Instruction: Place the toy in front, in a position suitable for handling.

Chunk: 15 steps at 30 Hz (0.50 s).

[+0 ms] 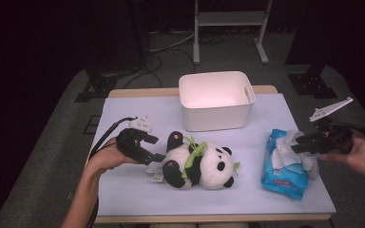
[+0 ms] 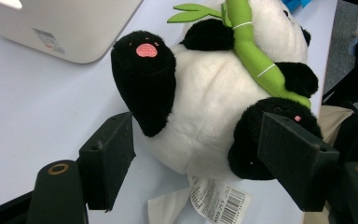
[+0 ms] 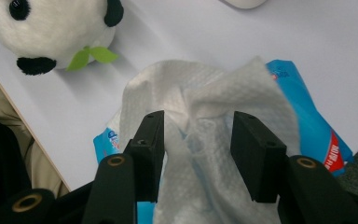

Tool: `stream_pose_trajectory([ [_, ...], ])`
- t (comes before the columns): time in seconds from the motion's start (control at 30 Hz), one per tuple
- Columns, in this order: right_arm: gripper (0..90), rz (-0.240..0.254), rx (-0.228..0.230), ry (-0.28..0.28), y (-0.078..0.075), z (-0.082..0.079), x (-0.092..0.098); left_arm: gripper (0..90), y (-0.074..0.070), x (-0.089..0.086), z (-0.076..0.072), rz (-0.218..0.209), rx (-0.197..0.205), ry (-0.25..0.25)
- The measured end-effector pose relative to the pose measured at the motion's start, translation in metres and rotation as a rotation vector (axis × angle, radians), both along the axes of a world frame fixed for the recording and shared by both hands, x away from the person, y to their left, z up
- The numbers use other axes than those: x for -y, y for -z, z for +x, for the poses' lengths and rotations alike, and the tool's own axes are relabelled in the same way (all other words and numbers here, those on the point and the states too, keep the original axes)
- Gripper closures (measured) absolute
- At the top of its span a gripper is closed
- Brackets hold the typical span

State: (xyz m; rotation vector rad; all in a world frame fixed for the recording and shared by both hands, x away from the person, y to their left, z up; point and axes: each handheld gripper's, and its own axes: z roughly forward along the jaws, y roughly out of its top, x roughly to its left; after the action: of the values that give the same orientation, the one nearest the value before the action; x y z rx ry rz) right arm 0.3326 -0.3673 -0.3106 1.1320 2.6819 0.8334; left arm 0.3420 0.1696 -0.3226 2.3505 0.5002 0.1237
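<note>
A plush panda (image 1: 204, 164) holding a green bamboo stalk (image 2: 256, 60) lies on its back in the middle of the pale table (image 1: 133, 190). My left gripper (image 1: 159, 147) is at its feet and open. In the left gripper view the jaws (image 2: 196, 126) straddle the panda's (image 2: 205, 93) lower body, one beside each black leg. At the right, a blue tissue pack (image 1: 283, 175) lies flat with a white tissue (image 1: 285, 152) bunched out of its top. My right gripper (image 1: 295, 146) is open, and the tissue (image 3: 200, 93) sits loosely between its jaws (image 3: 198, 119).
A white plastic bin (image 1: 216, 116) stands behind the panda, near the table's far edge; its wall (image 2: 65, 28) is close to the panda's raised leg. A paper tag (image 2: 219, 198) hangs from the panda's bottom. The panda's head (image 3: 60, 23) lies left of the pack (image 3: 317, 126).
</note>
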Motion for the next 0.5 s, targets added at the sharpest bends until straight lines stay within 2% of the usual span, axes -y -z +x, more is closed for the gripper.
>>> stream_pose_trajectory([
  [0.17,55.8,0.002,0.010,-0.003,-0.008,0.000,-0.001,25.5,-0.001,-0.001,0.000,-0.004,0.004,-0.001],
  [0.5,57.7,-0.007,-0.002,-0.034,-0.006,0.007,-0.015,24.3,0.002,-0.008,-0.002,-0.013,0.007,-0.018],
])
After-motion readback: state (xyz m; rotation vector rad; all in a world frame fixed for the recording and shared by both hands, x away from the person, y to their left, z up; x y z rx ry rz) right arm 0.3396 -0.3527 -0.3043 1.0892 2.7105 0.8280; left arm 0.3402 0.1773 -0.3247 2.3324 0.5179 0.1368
